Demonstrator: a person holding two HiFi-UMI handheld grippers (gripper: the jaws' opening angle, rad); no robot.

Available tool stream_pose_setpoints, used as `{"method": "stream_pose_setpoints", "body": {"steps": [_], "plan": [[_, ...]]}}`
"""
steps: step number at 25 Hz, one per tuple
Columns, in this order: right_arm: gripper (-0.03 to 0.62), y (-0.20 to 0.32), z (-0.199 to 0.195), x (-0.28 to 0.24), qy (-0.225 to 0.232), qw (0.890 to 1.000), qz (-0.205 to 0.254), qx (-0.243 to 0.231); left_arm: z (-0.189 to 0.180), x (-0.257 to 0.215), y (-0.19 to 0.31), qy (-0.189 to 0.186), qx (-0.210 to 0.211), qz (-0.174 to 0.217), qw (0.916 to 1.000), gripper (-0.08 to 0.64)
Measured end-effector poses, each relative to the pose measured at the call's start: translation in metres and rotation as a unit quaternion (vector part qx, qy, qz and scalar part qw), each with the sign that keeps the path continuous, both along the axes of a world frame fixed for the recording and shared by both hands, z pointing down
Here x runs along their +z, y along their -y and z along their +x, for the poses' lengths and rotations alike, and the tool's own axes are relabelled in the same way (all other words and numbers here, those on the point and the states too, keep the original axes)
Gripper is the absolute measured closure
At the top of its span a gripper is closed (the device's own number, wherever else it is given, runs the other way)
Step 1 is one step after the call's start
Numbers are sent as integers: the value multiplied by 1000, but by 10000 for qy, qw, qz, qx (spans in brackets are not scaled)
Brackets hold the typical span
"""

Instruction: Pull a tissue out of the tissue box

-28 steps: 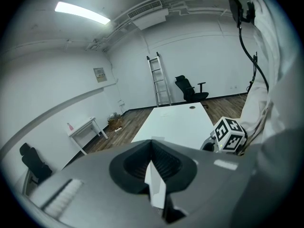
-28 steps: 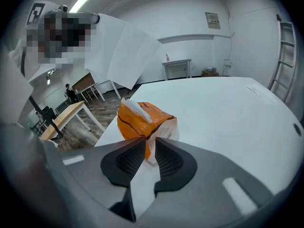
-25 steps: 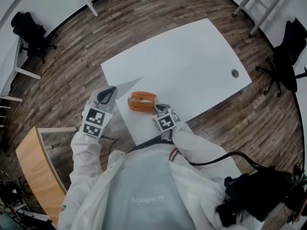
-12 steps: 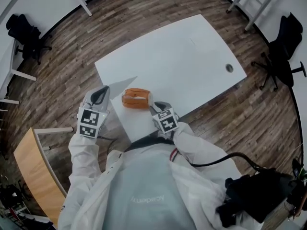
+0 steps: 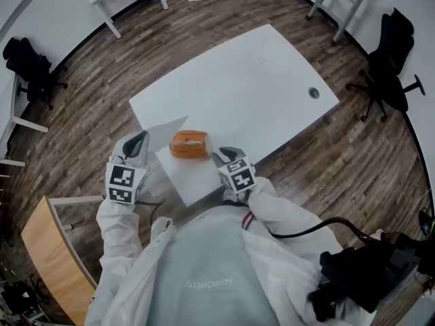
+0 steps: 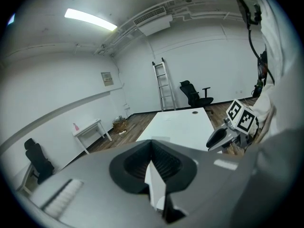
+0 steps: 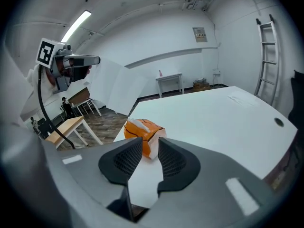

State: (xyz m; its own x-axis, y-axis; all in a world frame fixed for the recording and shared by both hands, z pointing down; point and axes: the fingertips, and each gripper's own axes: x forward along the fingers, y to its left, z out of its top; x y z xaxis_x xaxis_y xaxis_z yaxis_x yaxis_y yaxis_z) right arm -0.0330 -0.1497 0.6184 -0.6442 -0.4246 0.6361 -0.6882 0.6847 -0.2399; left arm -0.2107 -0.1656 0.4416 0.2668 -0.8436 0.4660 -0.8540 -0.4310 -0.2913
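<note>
Tissue box (image 5: pixel 189 144) sits orange near the lower-left corner of the white table (image 5: pixel 258 80), and we see the right gripper (image 5: pixel 219 156) just backed off beside it, jaws freshly spread, nothing between. Further left, the left gripper (image 5: pixel 139 140) stays pinched on the pulled tissue (image 5: pixel 168 128). We judge the pull done, another sheet poking from the box top.

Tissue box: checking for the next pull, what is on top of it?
A white tissue sticks up from the top of the orange tissue box. Its inside is covered by its walls.
</note>
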Motion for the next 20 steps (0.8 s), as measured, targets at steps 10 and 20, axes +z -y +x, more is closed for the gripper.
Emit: {"method": "stream_pose_setpoints", "body": {"steps": [10,20], "plan": [[520,-25,18,-21,-14,9985,237,502,-1,-10,-33,-280,-19,319,9991,560],[545,-71,0,-40,-4,9955,481,814,-20,-5,-90,-614,-172,476,9968,560]]}}
